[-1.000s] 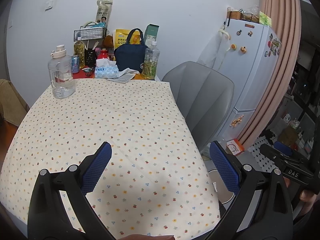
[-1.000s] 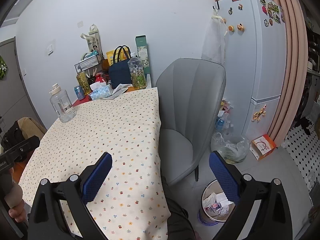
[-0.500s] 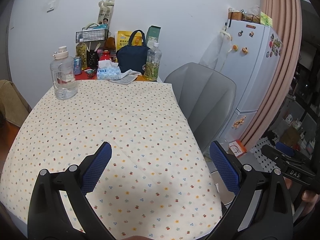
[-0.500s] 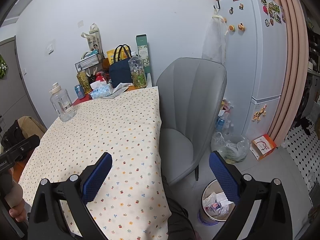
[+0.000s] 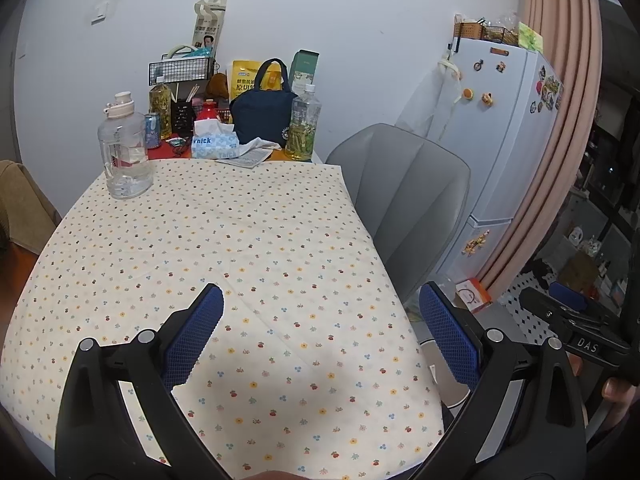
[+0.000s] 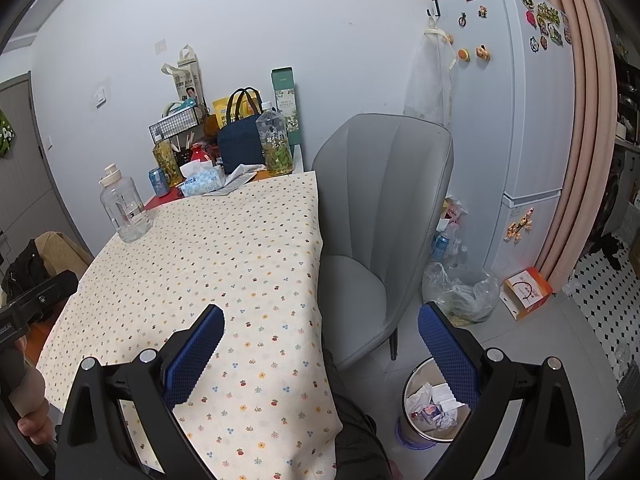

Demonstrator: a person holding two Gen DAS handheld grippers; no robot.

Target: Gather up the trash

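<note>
I'm holding both grippers over the near end of the table (image 5: 248, 240), and I judge this a survey pose: high enough to scan the flowered cloth for anything worth throwing away. The cloth itself looks bare. The only candidates I can see are at the table's far end, against the wall: a crumpled white tissue or paper (image 5: 262, 145) lying just beside the tissue box (image 5: 215, 147), with a printed sheet under it. Whether that counts as trash is my guess.

The rest of the far end looks like kept goods, parked there to leave the eating space free: a big clear water jug (image 5: 125, 152) on the far left corner of the cloth, a tea bottle (image 5: 305, 124) on the far right, a navy bag (image 5: 262, 114) between them.

The bin (image 6: 434, 408) sits on the floor off the table's right side, beside the grey chair (image 6: 384, 216), already holding crumpled paper, so it's handy for a drop from the table edge.

Claws now. The left gripper (image 5: 320, 334) has its blue pads spread wide, nothing between them, touching nothing. The right gripper (image 6: 320, 336) is the same, wide apart and empty, hanging over the table's right edge with the bin showing by its right finger.
</note>
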